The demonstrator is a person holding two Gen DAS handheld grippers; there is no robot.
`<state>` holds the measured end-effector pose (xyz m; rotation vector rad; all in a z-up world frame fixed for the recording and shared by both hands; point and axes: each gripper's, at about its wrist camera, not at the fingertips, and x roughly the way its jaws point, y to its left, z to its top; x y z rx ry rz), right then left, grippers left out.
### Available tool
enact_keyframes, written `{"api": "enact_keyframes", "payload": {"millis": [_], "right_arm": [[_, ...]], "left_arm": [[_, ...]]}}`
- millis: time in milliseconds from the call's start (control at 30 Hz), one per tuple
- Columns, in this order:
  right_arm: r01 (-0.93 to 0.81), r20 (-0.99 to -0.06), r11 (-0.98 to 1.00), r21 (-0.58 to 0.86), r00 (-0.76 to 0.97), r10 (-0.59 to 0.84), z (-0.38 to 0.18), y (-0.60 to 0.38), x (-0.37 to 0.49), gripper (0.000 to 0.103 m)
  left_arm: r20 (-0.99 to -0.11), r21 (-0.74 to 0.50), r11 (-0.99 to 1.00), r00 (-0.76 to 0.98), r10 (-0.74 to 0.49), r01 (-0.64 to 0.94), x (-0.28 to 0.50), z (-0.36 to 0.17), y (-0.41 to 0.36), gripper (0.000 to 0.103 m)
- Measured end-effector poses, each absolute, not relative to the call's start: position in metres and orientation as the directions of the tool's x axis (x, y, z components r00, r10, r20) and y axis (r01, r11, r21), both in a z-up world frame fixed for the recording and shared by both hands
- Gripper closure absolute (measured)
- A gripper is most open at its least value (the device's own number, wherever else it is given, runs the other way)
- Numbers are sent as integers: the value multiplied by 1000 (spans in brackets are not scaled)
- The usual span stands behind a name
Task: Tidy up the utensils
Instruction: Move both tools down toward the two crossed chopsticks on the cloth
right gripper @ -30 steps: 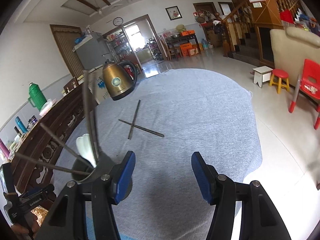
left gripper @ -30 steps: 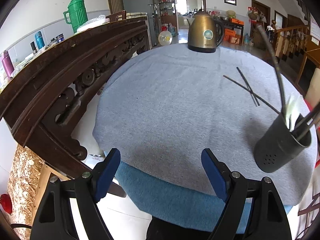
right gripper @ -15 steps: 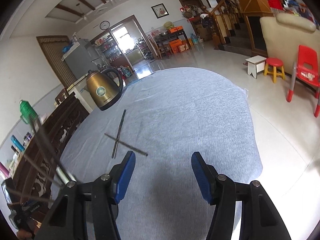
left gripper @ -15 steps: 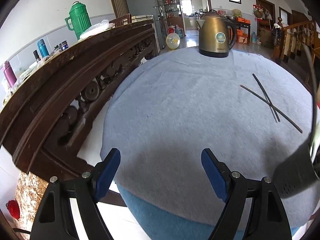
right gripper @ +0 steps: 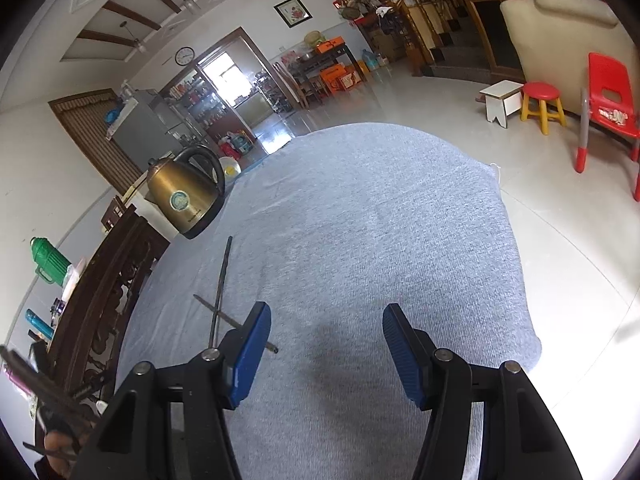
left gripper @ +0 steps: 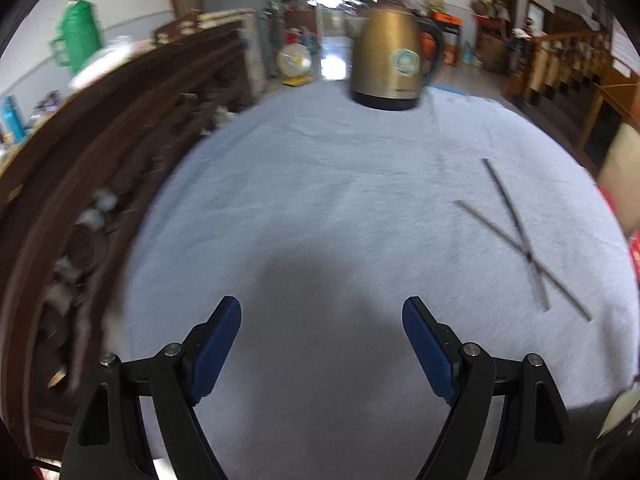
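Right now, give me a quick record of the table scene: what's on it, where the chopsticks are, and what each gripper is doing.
surface: round table under a grey cloth
chopsticks: two dark chopsticks lying crossed in an X on the cloth, not yet picked up
kettle: brass-coloured kettle upright at the far edge
left gripper: open, empty, above bare cloth; chopsticks to its right
right gripper: open, empty; chopsticks just left of it
utensil holder: only a dark sliver at the left view's lower right edge; cannot tell more
image quality: left view motion-blurred

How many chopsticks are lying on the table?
2. The two chopsticks lie crossed in an X on the gray tablecloth, nearer than the kettle. The right claw partly covers one end. More may be hidden out of view.
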<state>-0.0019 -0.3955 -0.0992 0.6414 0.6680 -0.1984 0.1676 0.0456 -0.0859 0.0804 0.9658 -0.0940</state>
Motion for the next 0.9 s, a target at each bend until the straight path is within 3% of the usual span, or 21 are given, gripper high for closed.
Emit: {"api": "enact_keyframes", "payload": {"millis": [233,467,900], "right_arm": [[370,-647,791,487,761,42,-111,-399,10,41],[376,-658,791,483,752,44,-121,-410,17,41],[355,-654,804,478,755,55,-124,-421,40,41]], "left_arm": [[-853,-106,975,485,-191,197,223,-97,-4,22],[-875,-265,944,362,-321,195,268,-113,-41,53],[-891,-402,913,201,-408,71,312,-150,-81,57]]}}
